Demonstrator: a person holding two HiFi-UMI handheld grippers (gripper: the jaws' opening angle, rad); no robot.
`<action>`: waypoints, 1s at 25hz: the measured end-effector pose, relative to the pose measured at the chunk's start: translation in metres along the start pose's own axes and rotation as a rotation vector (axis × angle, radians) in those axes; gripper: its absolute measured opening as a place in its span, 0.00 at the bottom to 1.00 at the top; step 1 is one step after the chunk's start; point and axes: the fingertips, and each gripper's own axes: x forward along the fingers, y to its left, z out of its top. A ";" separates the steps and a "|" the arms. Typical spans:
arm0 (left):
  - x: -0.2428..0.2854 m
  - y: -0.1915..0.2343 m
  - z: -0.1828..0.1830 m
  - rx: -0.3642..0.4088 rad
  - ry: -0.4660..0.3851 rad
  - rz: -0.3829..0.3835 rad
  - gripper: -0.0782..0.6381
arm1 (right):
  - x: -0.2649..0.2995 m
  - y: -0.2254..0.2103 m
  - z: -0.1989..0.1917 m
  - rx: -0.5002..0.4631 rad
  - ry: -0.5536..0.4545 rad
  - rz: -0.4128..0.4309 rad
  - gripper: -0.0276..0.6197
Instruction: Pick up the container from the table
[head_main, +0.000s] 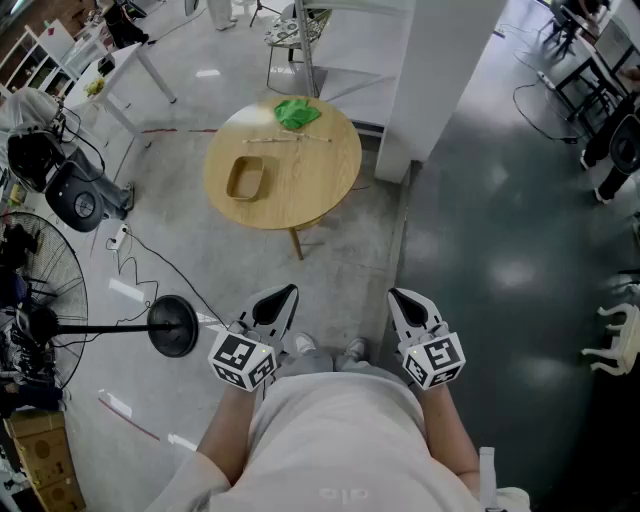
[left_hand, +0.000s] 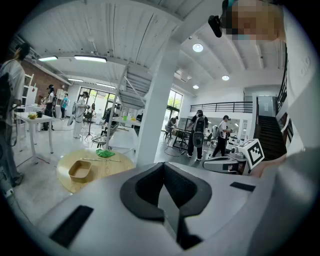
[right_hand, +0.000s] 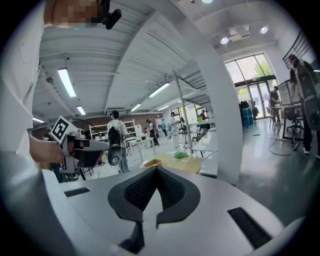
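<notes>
Left gripper (head_main: 288, 293) and right gripper (head_main: 398, 296) both clenched on nothing; container (head_main: 246, 178) at rest on the round table (head_main: 325, 190).
The two grippers were held side by side close to the person's body, each with its jaws pressed together and pointing towards the table. The shallow brown container sat open side up on the table's left part, well apart from both grippers. A green cloth (head_main: 296, 112) lay at the far edge.

The container (head_main: 246, 177) sits on the left part of the desk (head_main: 315, 195), with a cloth (head_main: 296, 112) at the desk's far edge and thin sticks (head_main: 288, 140) lying between them. A pillar (head_main: 440, 80) stands just right of the desk, and a fan (head_main: 40, 300) stands on the floor well to its left.
</notes>
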 end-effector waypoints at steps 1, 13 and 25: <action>-0.005 0.006 0.000 -0.006 -0.001 -0.001 0.13 | 0.006 0.007 0.001 -0.002 0.000 0.005 0.08; -0.066 0.101 -0.007 -0.050 -0.038 0.054 0.13 | 0.101 0.084 0.020 -0.041 -0.005 0.086 0.08; -0.128 0.209 -0.020 -0.108 -0.066 0.235 0.13 | 0.225 0.149 0.026 -0.116 0.058 0.231 0.08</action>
